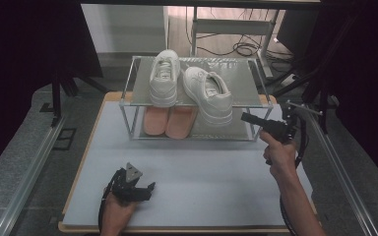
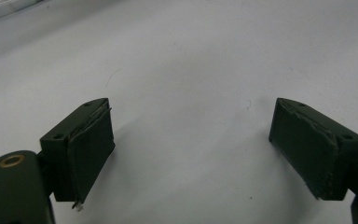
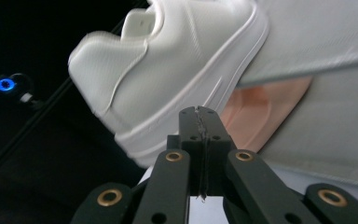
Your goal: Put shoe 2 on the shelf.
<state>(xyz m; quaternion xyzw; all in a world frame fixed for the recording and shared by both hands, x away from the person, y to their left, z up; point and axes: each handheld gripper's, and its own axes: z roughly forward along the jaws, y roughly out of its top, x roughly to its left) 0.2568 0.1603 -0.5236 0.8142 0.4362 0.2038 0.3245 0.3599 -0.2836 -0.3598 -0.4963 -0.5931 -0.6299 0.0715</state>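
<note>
The right gripper [image 1: 246, 117], jaws pressed together on nothing, points at the heel of the right-hand white shoe [image 1: 209, 94] lying skewed on the rack's top shelf [image 1: 241, 78], while the left gripper [image 1: 145, 189] rests spread open on the table [image 1: 216, 182], well apart.

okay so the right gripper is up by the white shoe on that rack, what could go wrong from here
The right shoe overhangs the rack's top shelf at its front edge, so a nudge could tip it off. The right gripper has its jaws shut; it must open before any grasp. The left gripper rests open, too far to steady anything.
</note>
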